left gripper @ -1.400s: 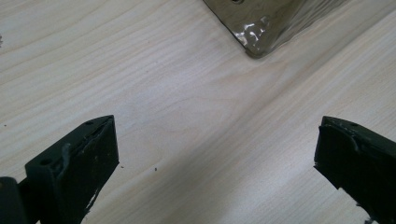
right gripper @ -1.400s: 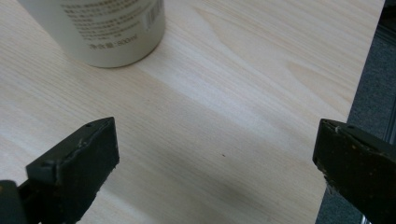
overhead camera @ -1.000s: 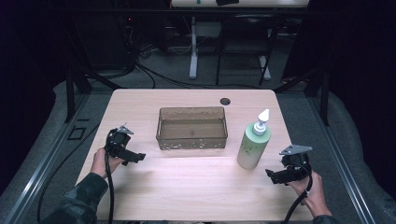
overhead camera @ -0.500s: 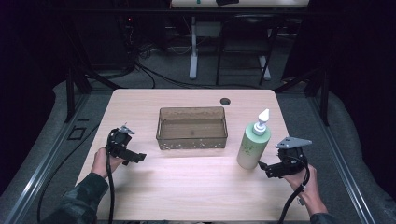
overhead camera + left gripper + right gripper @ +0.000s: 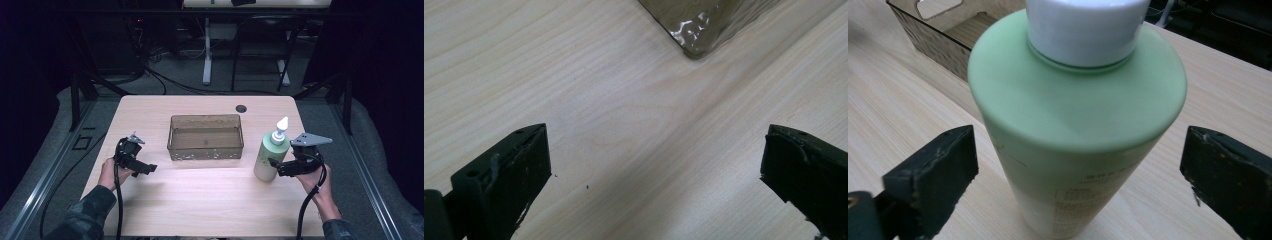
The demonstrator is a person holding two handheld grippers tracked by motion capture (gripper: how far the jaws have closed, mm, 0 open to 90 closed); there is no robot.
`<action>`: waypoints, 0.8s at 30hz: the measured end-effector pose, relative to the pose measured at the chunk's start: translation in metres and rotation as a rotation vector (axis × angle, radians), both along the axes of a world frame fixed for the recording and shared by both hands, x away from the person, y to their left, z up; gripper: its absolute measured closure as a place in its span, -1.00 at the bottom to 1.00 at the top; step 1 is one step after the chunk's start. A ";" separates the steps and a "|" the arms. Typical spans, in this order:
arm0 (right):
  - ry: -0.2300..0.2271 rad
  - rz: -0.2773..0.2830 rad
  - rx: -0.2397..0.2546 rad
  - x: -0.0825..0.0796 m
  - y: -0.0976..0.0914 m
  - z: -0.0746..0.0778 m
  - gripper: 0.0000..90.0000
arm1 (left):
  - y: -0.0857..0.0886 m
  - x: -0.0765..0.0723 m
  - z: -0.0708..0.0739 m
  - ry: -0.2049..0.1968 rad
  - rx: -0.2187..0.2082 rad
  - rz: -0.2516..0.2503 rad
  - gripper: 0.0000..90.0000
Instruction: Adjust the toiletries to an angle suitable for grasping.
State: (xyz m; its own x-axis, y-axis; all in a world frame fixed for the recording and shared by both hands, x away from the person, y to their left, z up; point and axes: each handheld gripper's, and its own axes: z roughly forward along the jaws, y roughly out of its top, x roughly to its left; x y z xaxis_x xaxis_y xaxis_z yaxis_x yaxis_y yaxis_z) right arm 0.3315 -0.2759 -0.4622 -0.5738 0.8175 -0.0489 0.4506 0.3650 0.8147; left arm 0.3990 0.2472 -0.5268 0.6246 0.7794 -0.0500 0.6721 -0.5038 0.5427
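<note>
Jaws of the right gripper (image 5: 1075, 175) flank the green bottle (image 5: 1073, 130); label print unreadable.

Dark room, grey floor (image 5: 190, 87), cables, white table leg (image 5: 207, 55) beyond.

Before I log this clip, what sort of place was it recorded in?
Probably a lab or workshop set up for recording, not a home. A bare wooden table stands on grey flooring with loose cables on the floor behind it, another desk's metal legs show beyond, and dark drapes surround the space.
</note>
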 end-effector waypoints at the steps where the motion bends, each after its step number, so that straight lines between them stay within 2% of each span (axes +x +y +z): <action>1: -0.004 -0.003 0.003 0.000 0.000 0.000 -0.90 | 0.000 0.000 0.000 0.000 0.000 0.000 -1.00; 7: -0.018 0.014 0.020 0.000 0.001 0.002 -0.70 | 0.000 0.000 0.000 0.001 -0.002 -0.002 -1.00; 24: -0.024 -0.025 0.025 -0.002 0.007 0.001 -0.69 | 0.000 0.000 0.002 -0.004 0.003 -0.006 -1.00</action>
State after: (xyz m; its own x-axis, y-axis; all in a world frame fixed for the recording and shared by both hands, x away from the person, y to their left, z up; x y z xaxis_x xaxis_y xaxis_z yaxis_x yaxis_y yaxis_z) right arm 0.3291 -0.2687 -0.4607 -0.5518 0.8329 -0.0421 0.4393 0.3332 0.8343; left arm 0.3989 0.2476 -0.5250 0.6292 0.7759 -0.0455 0.6671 -0.5090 0.5440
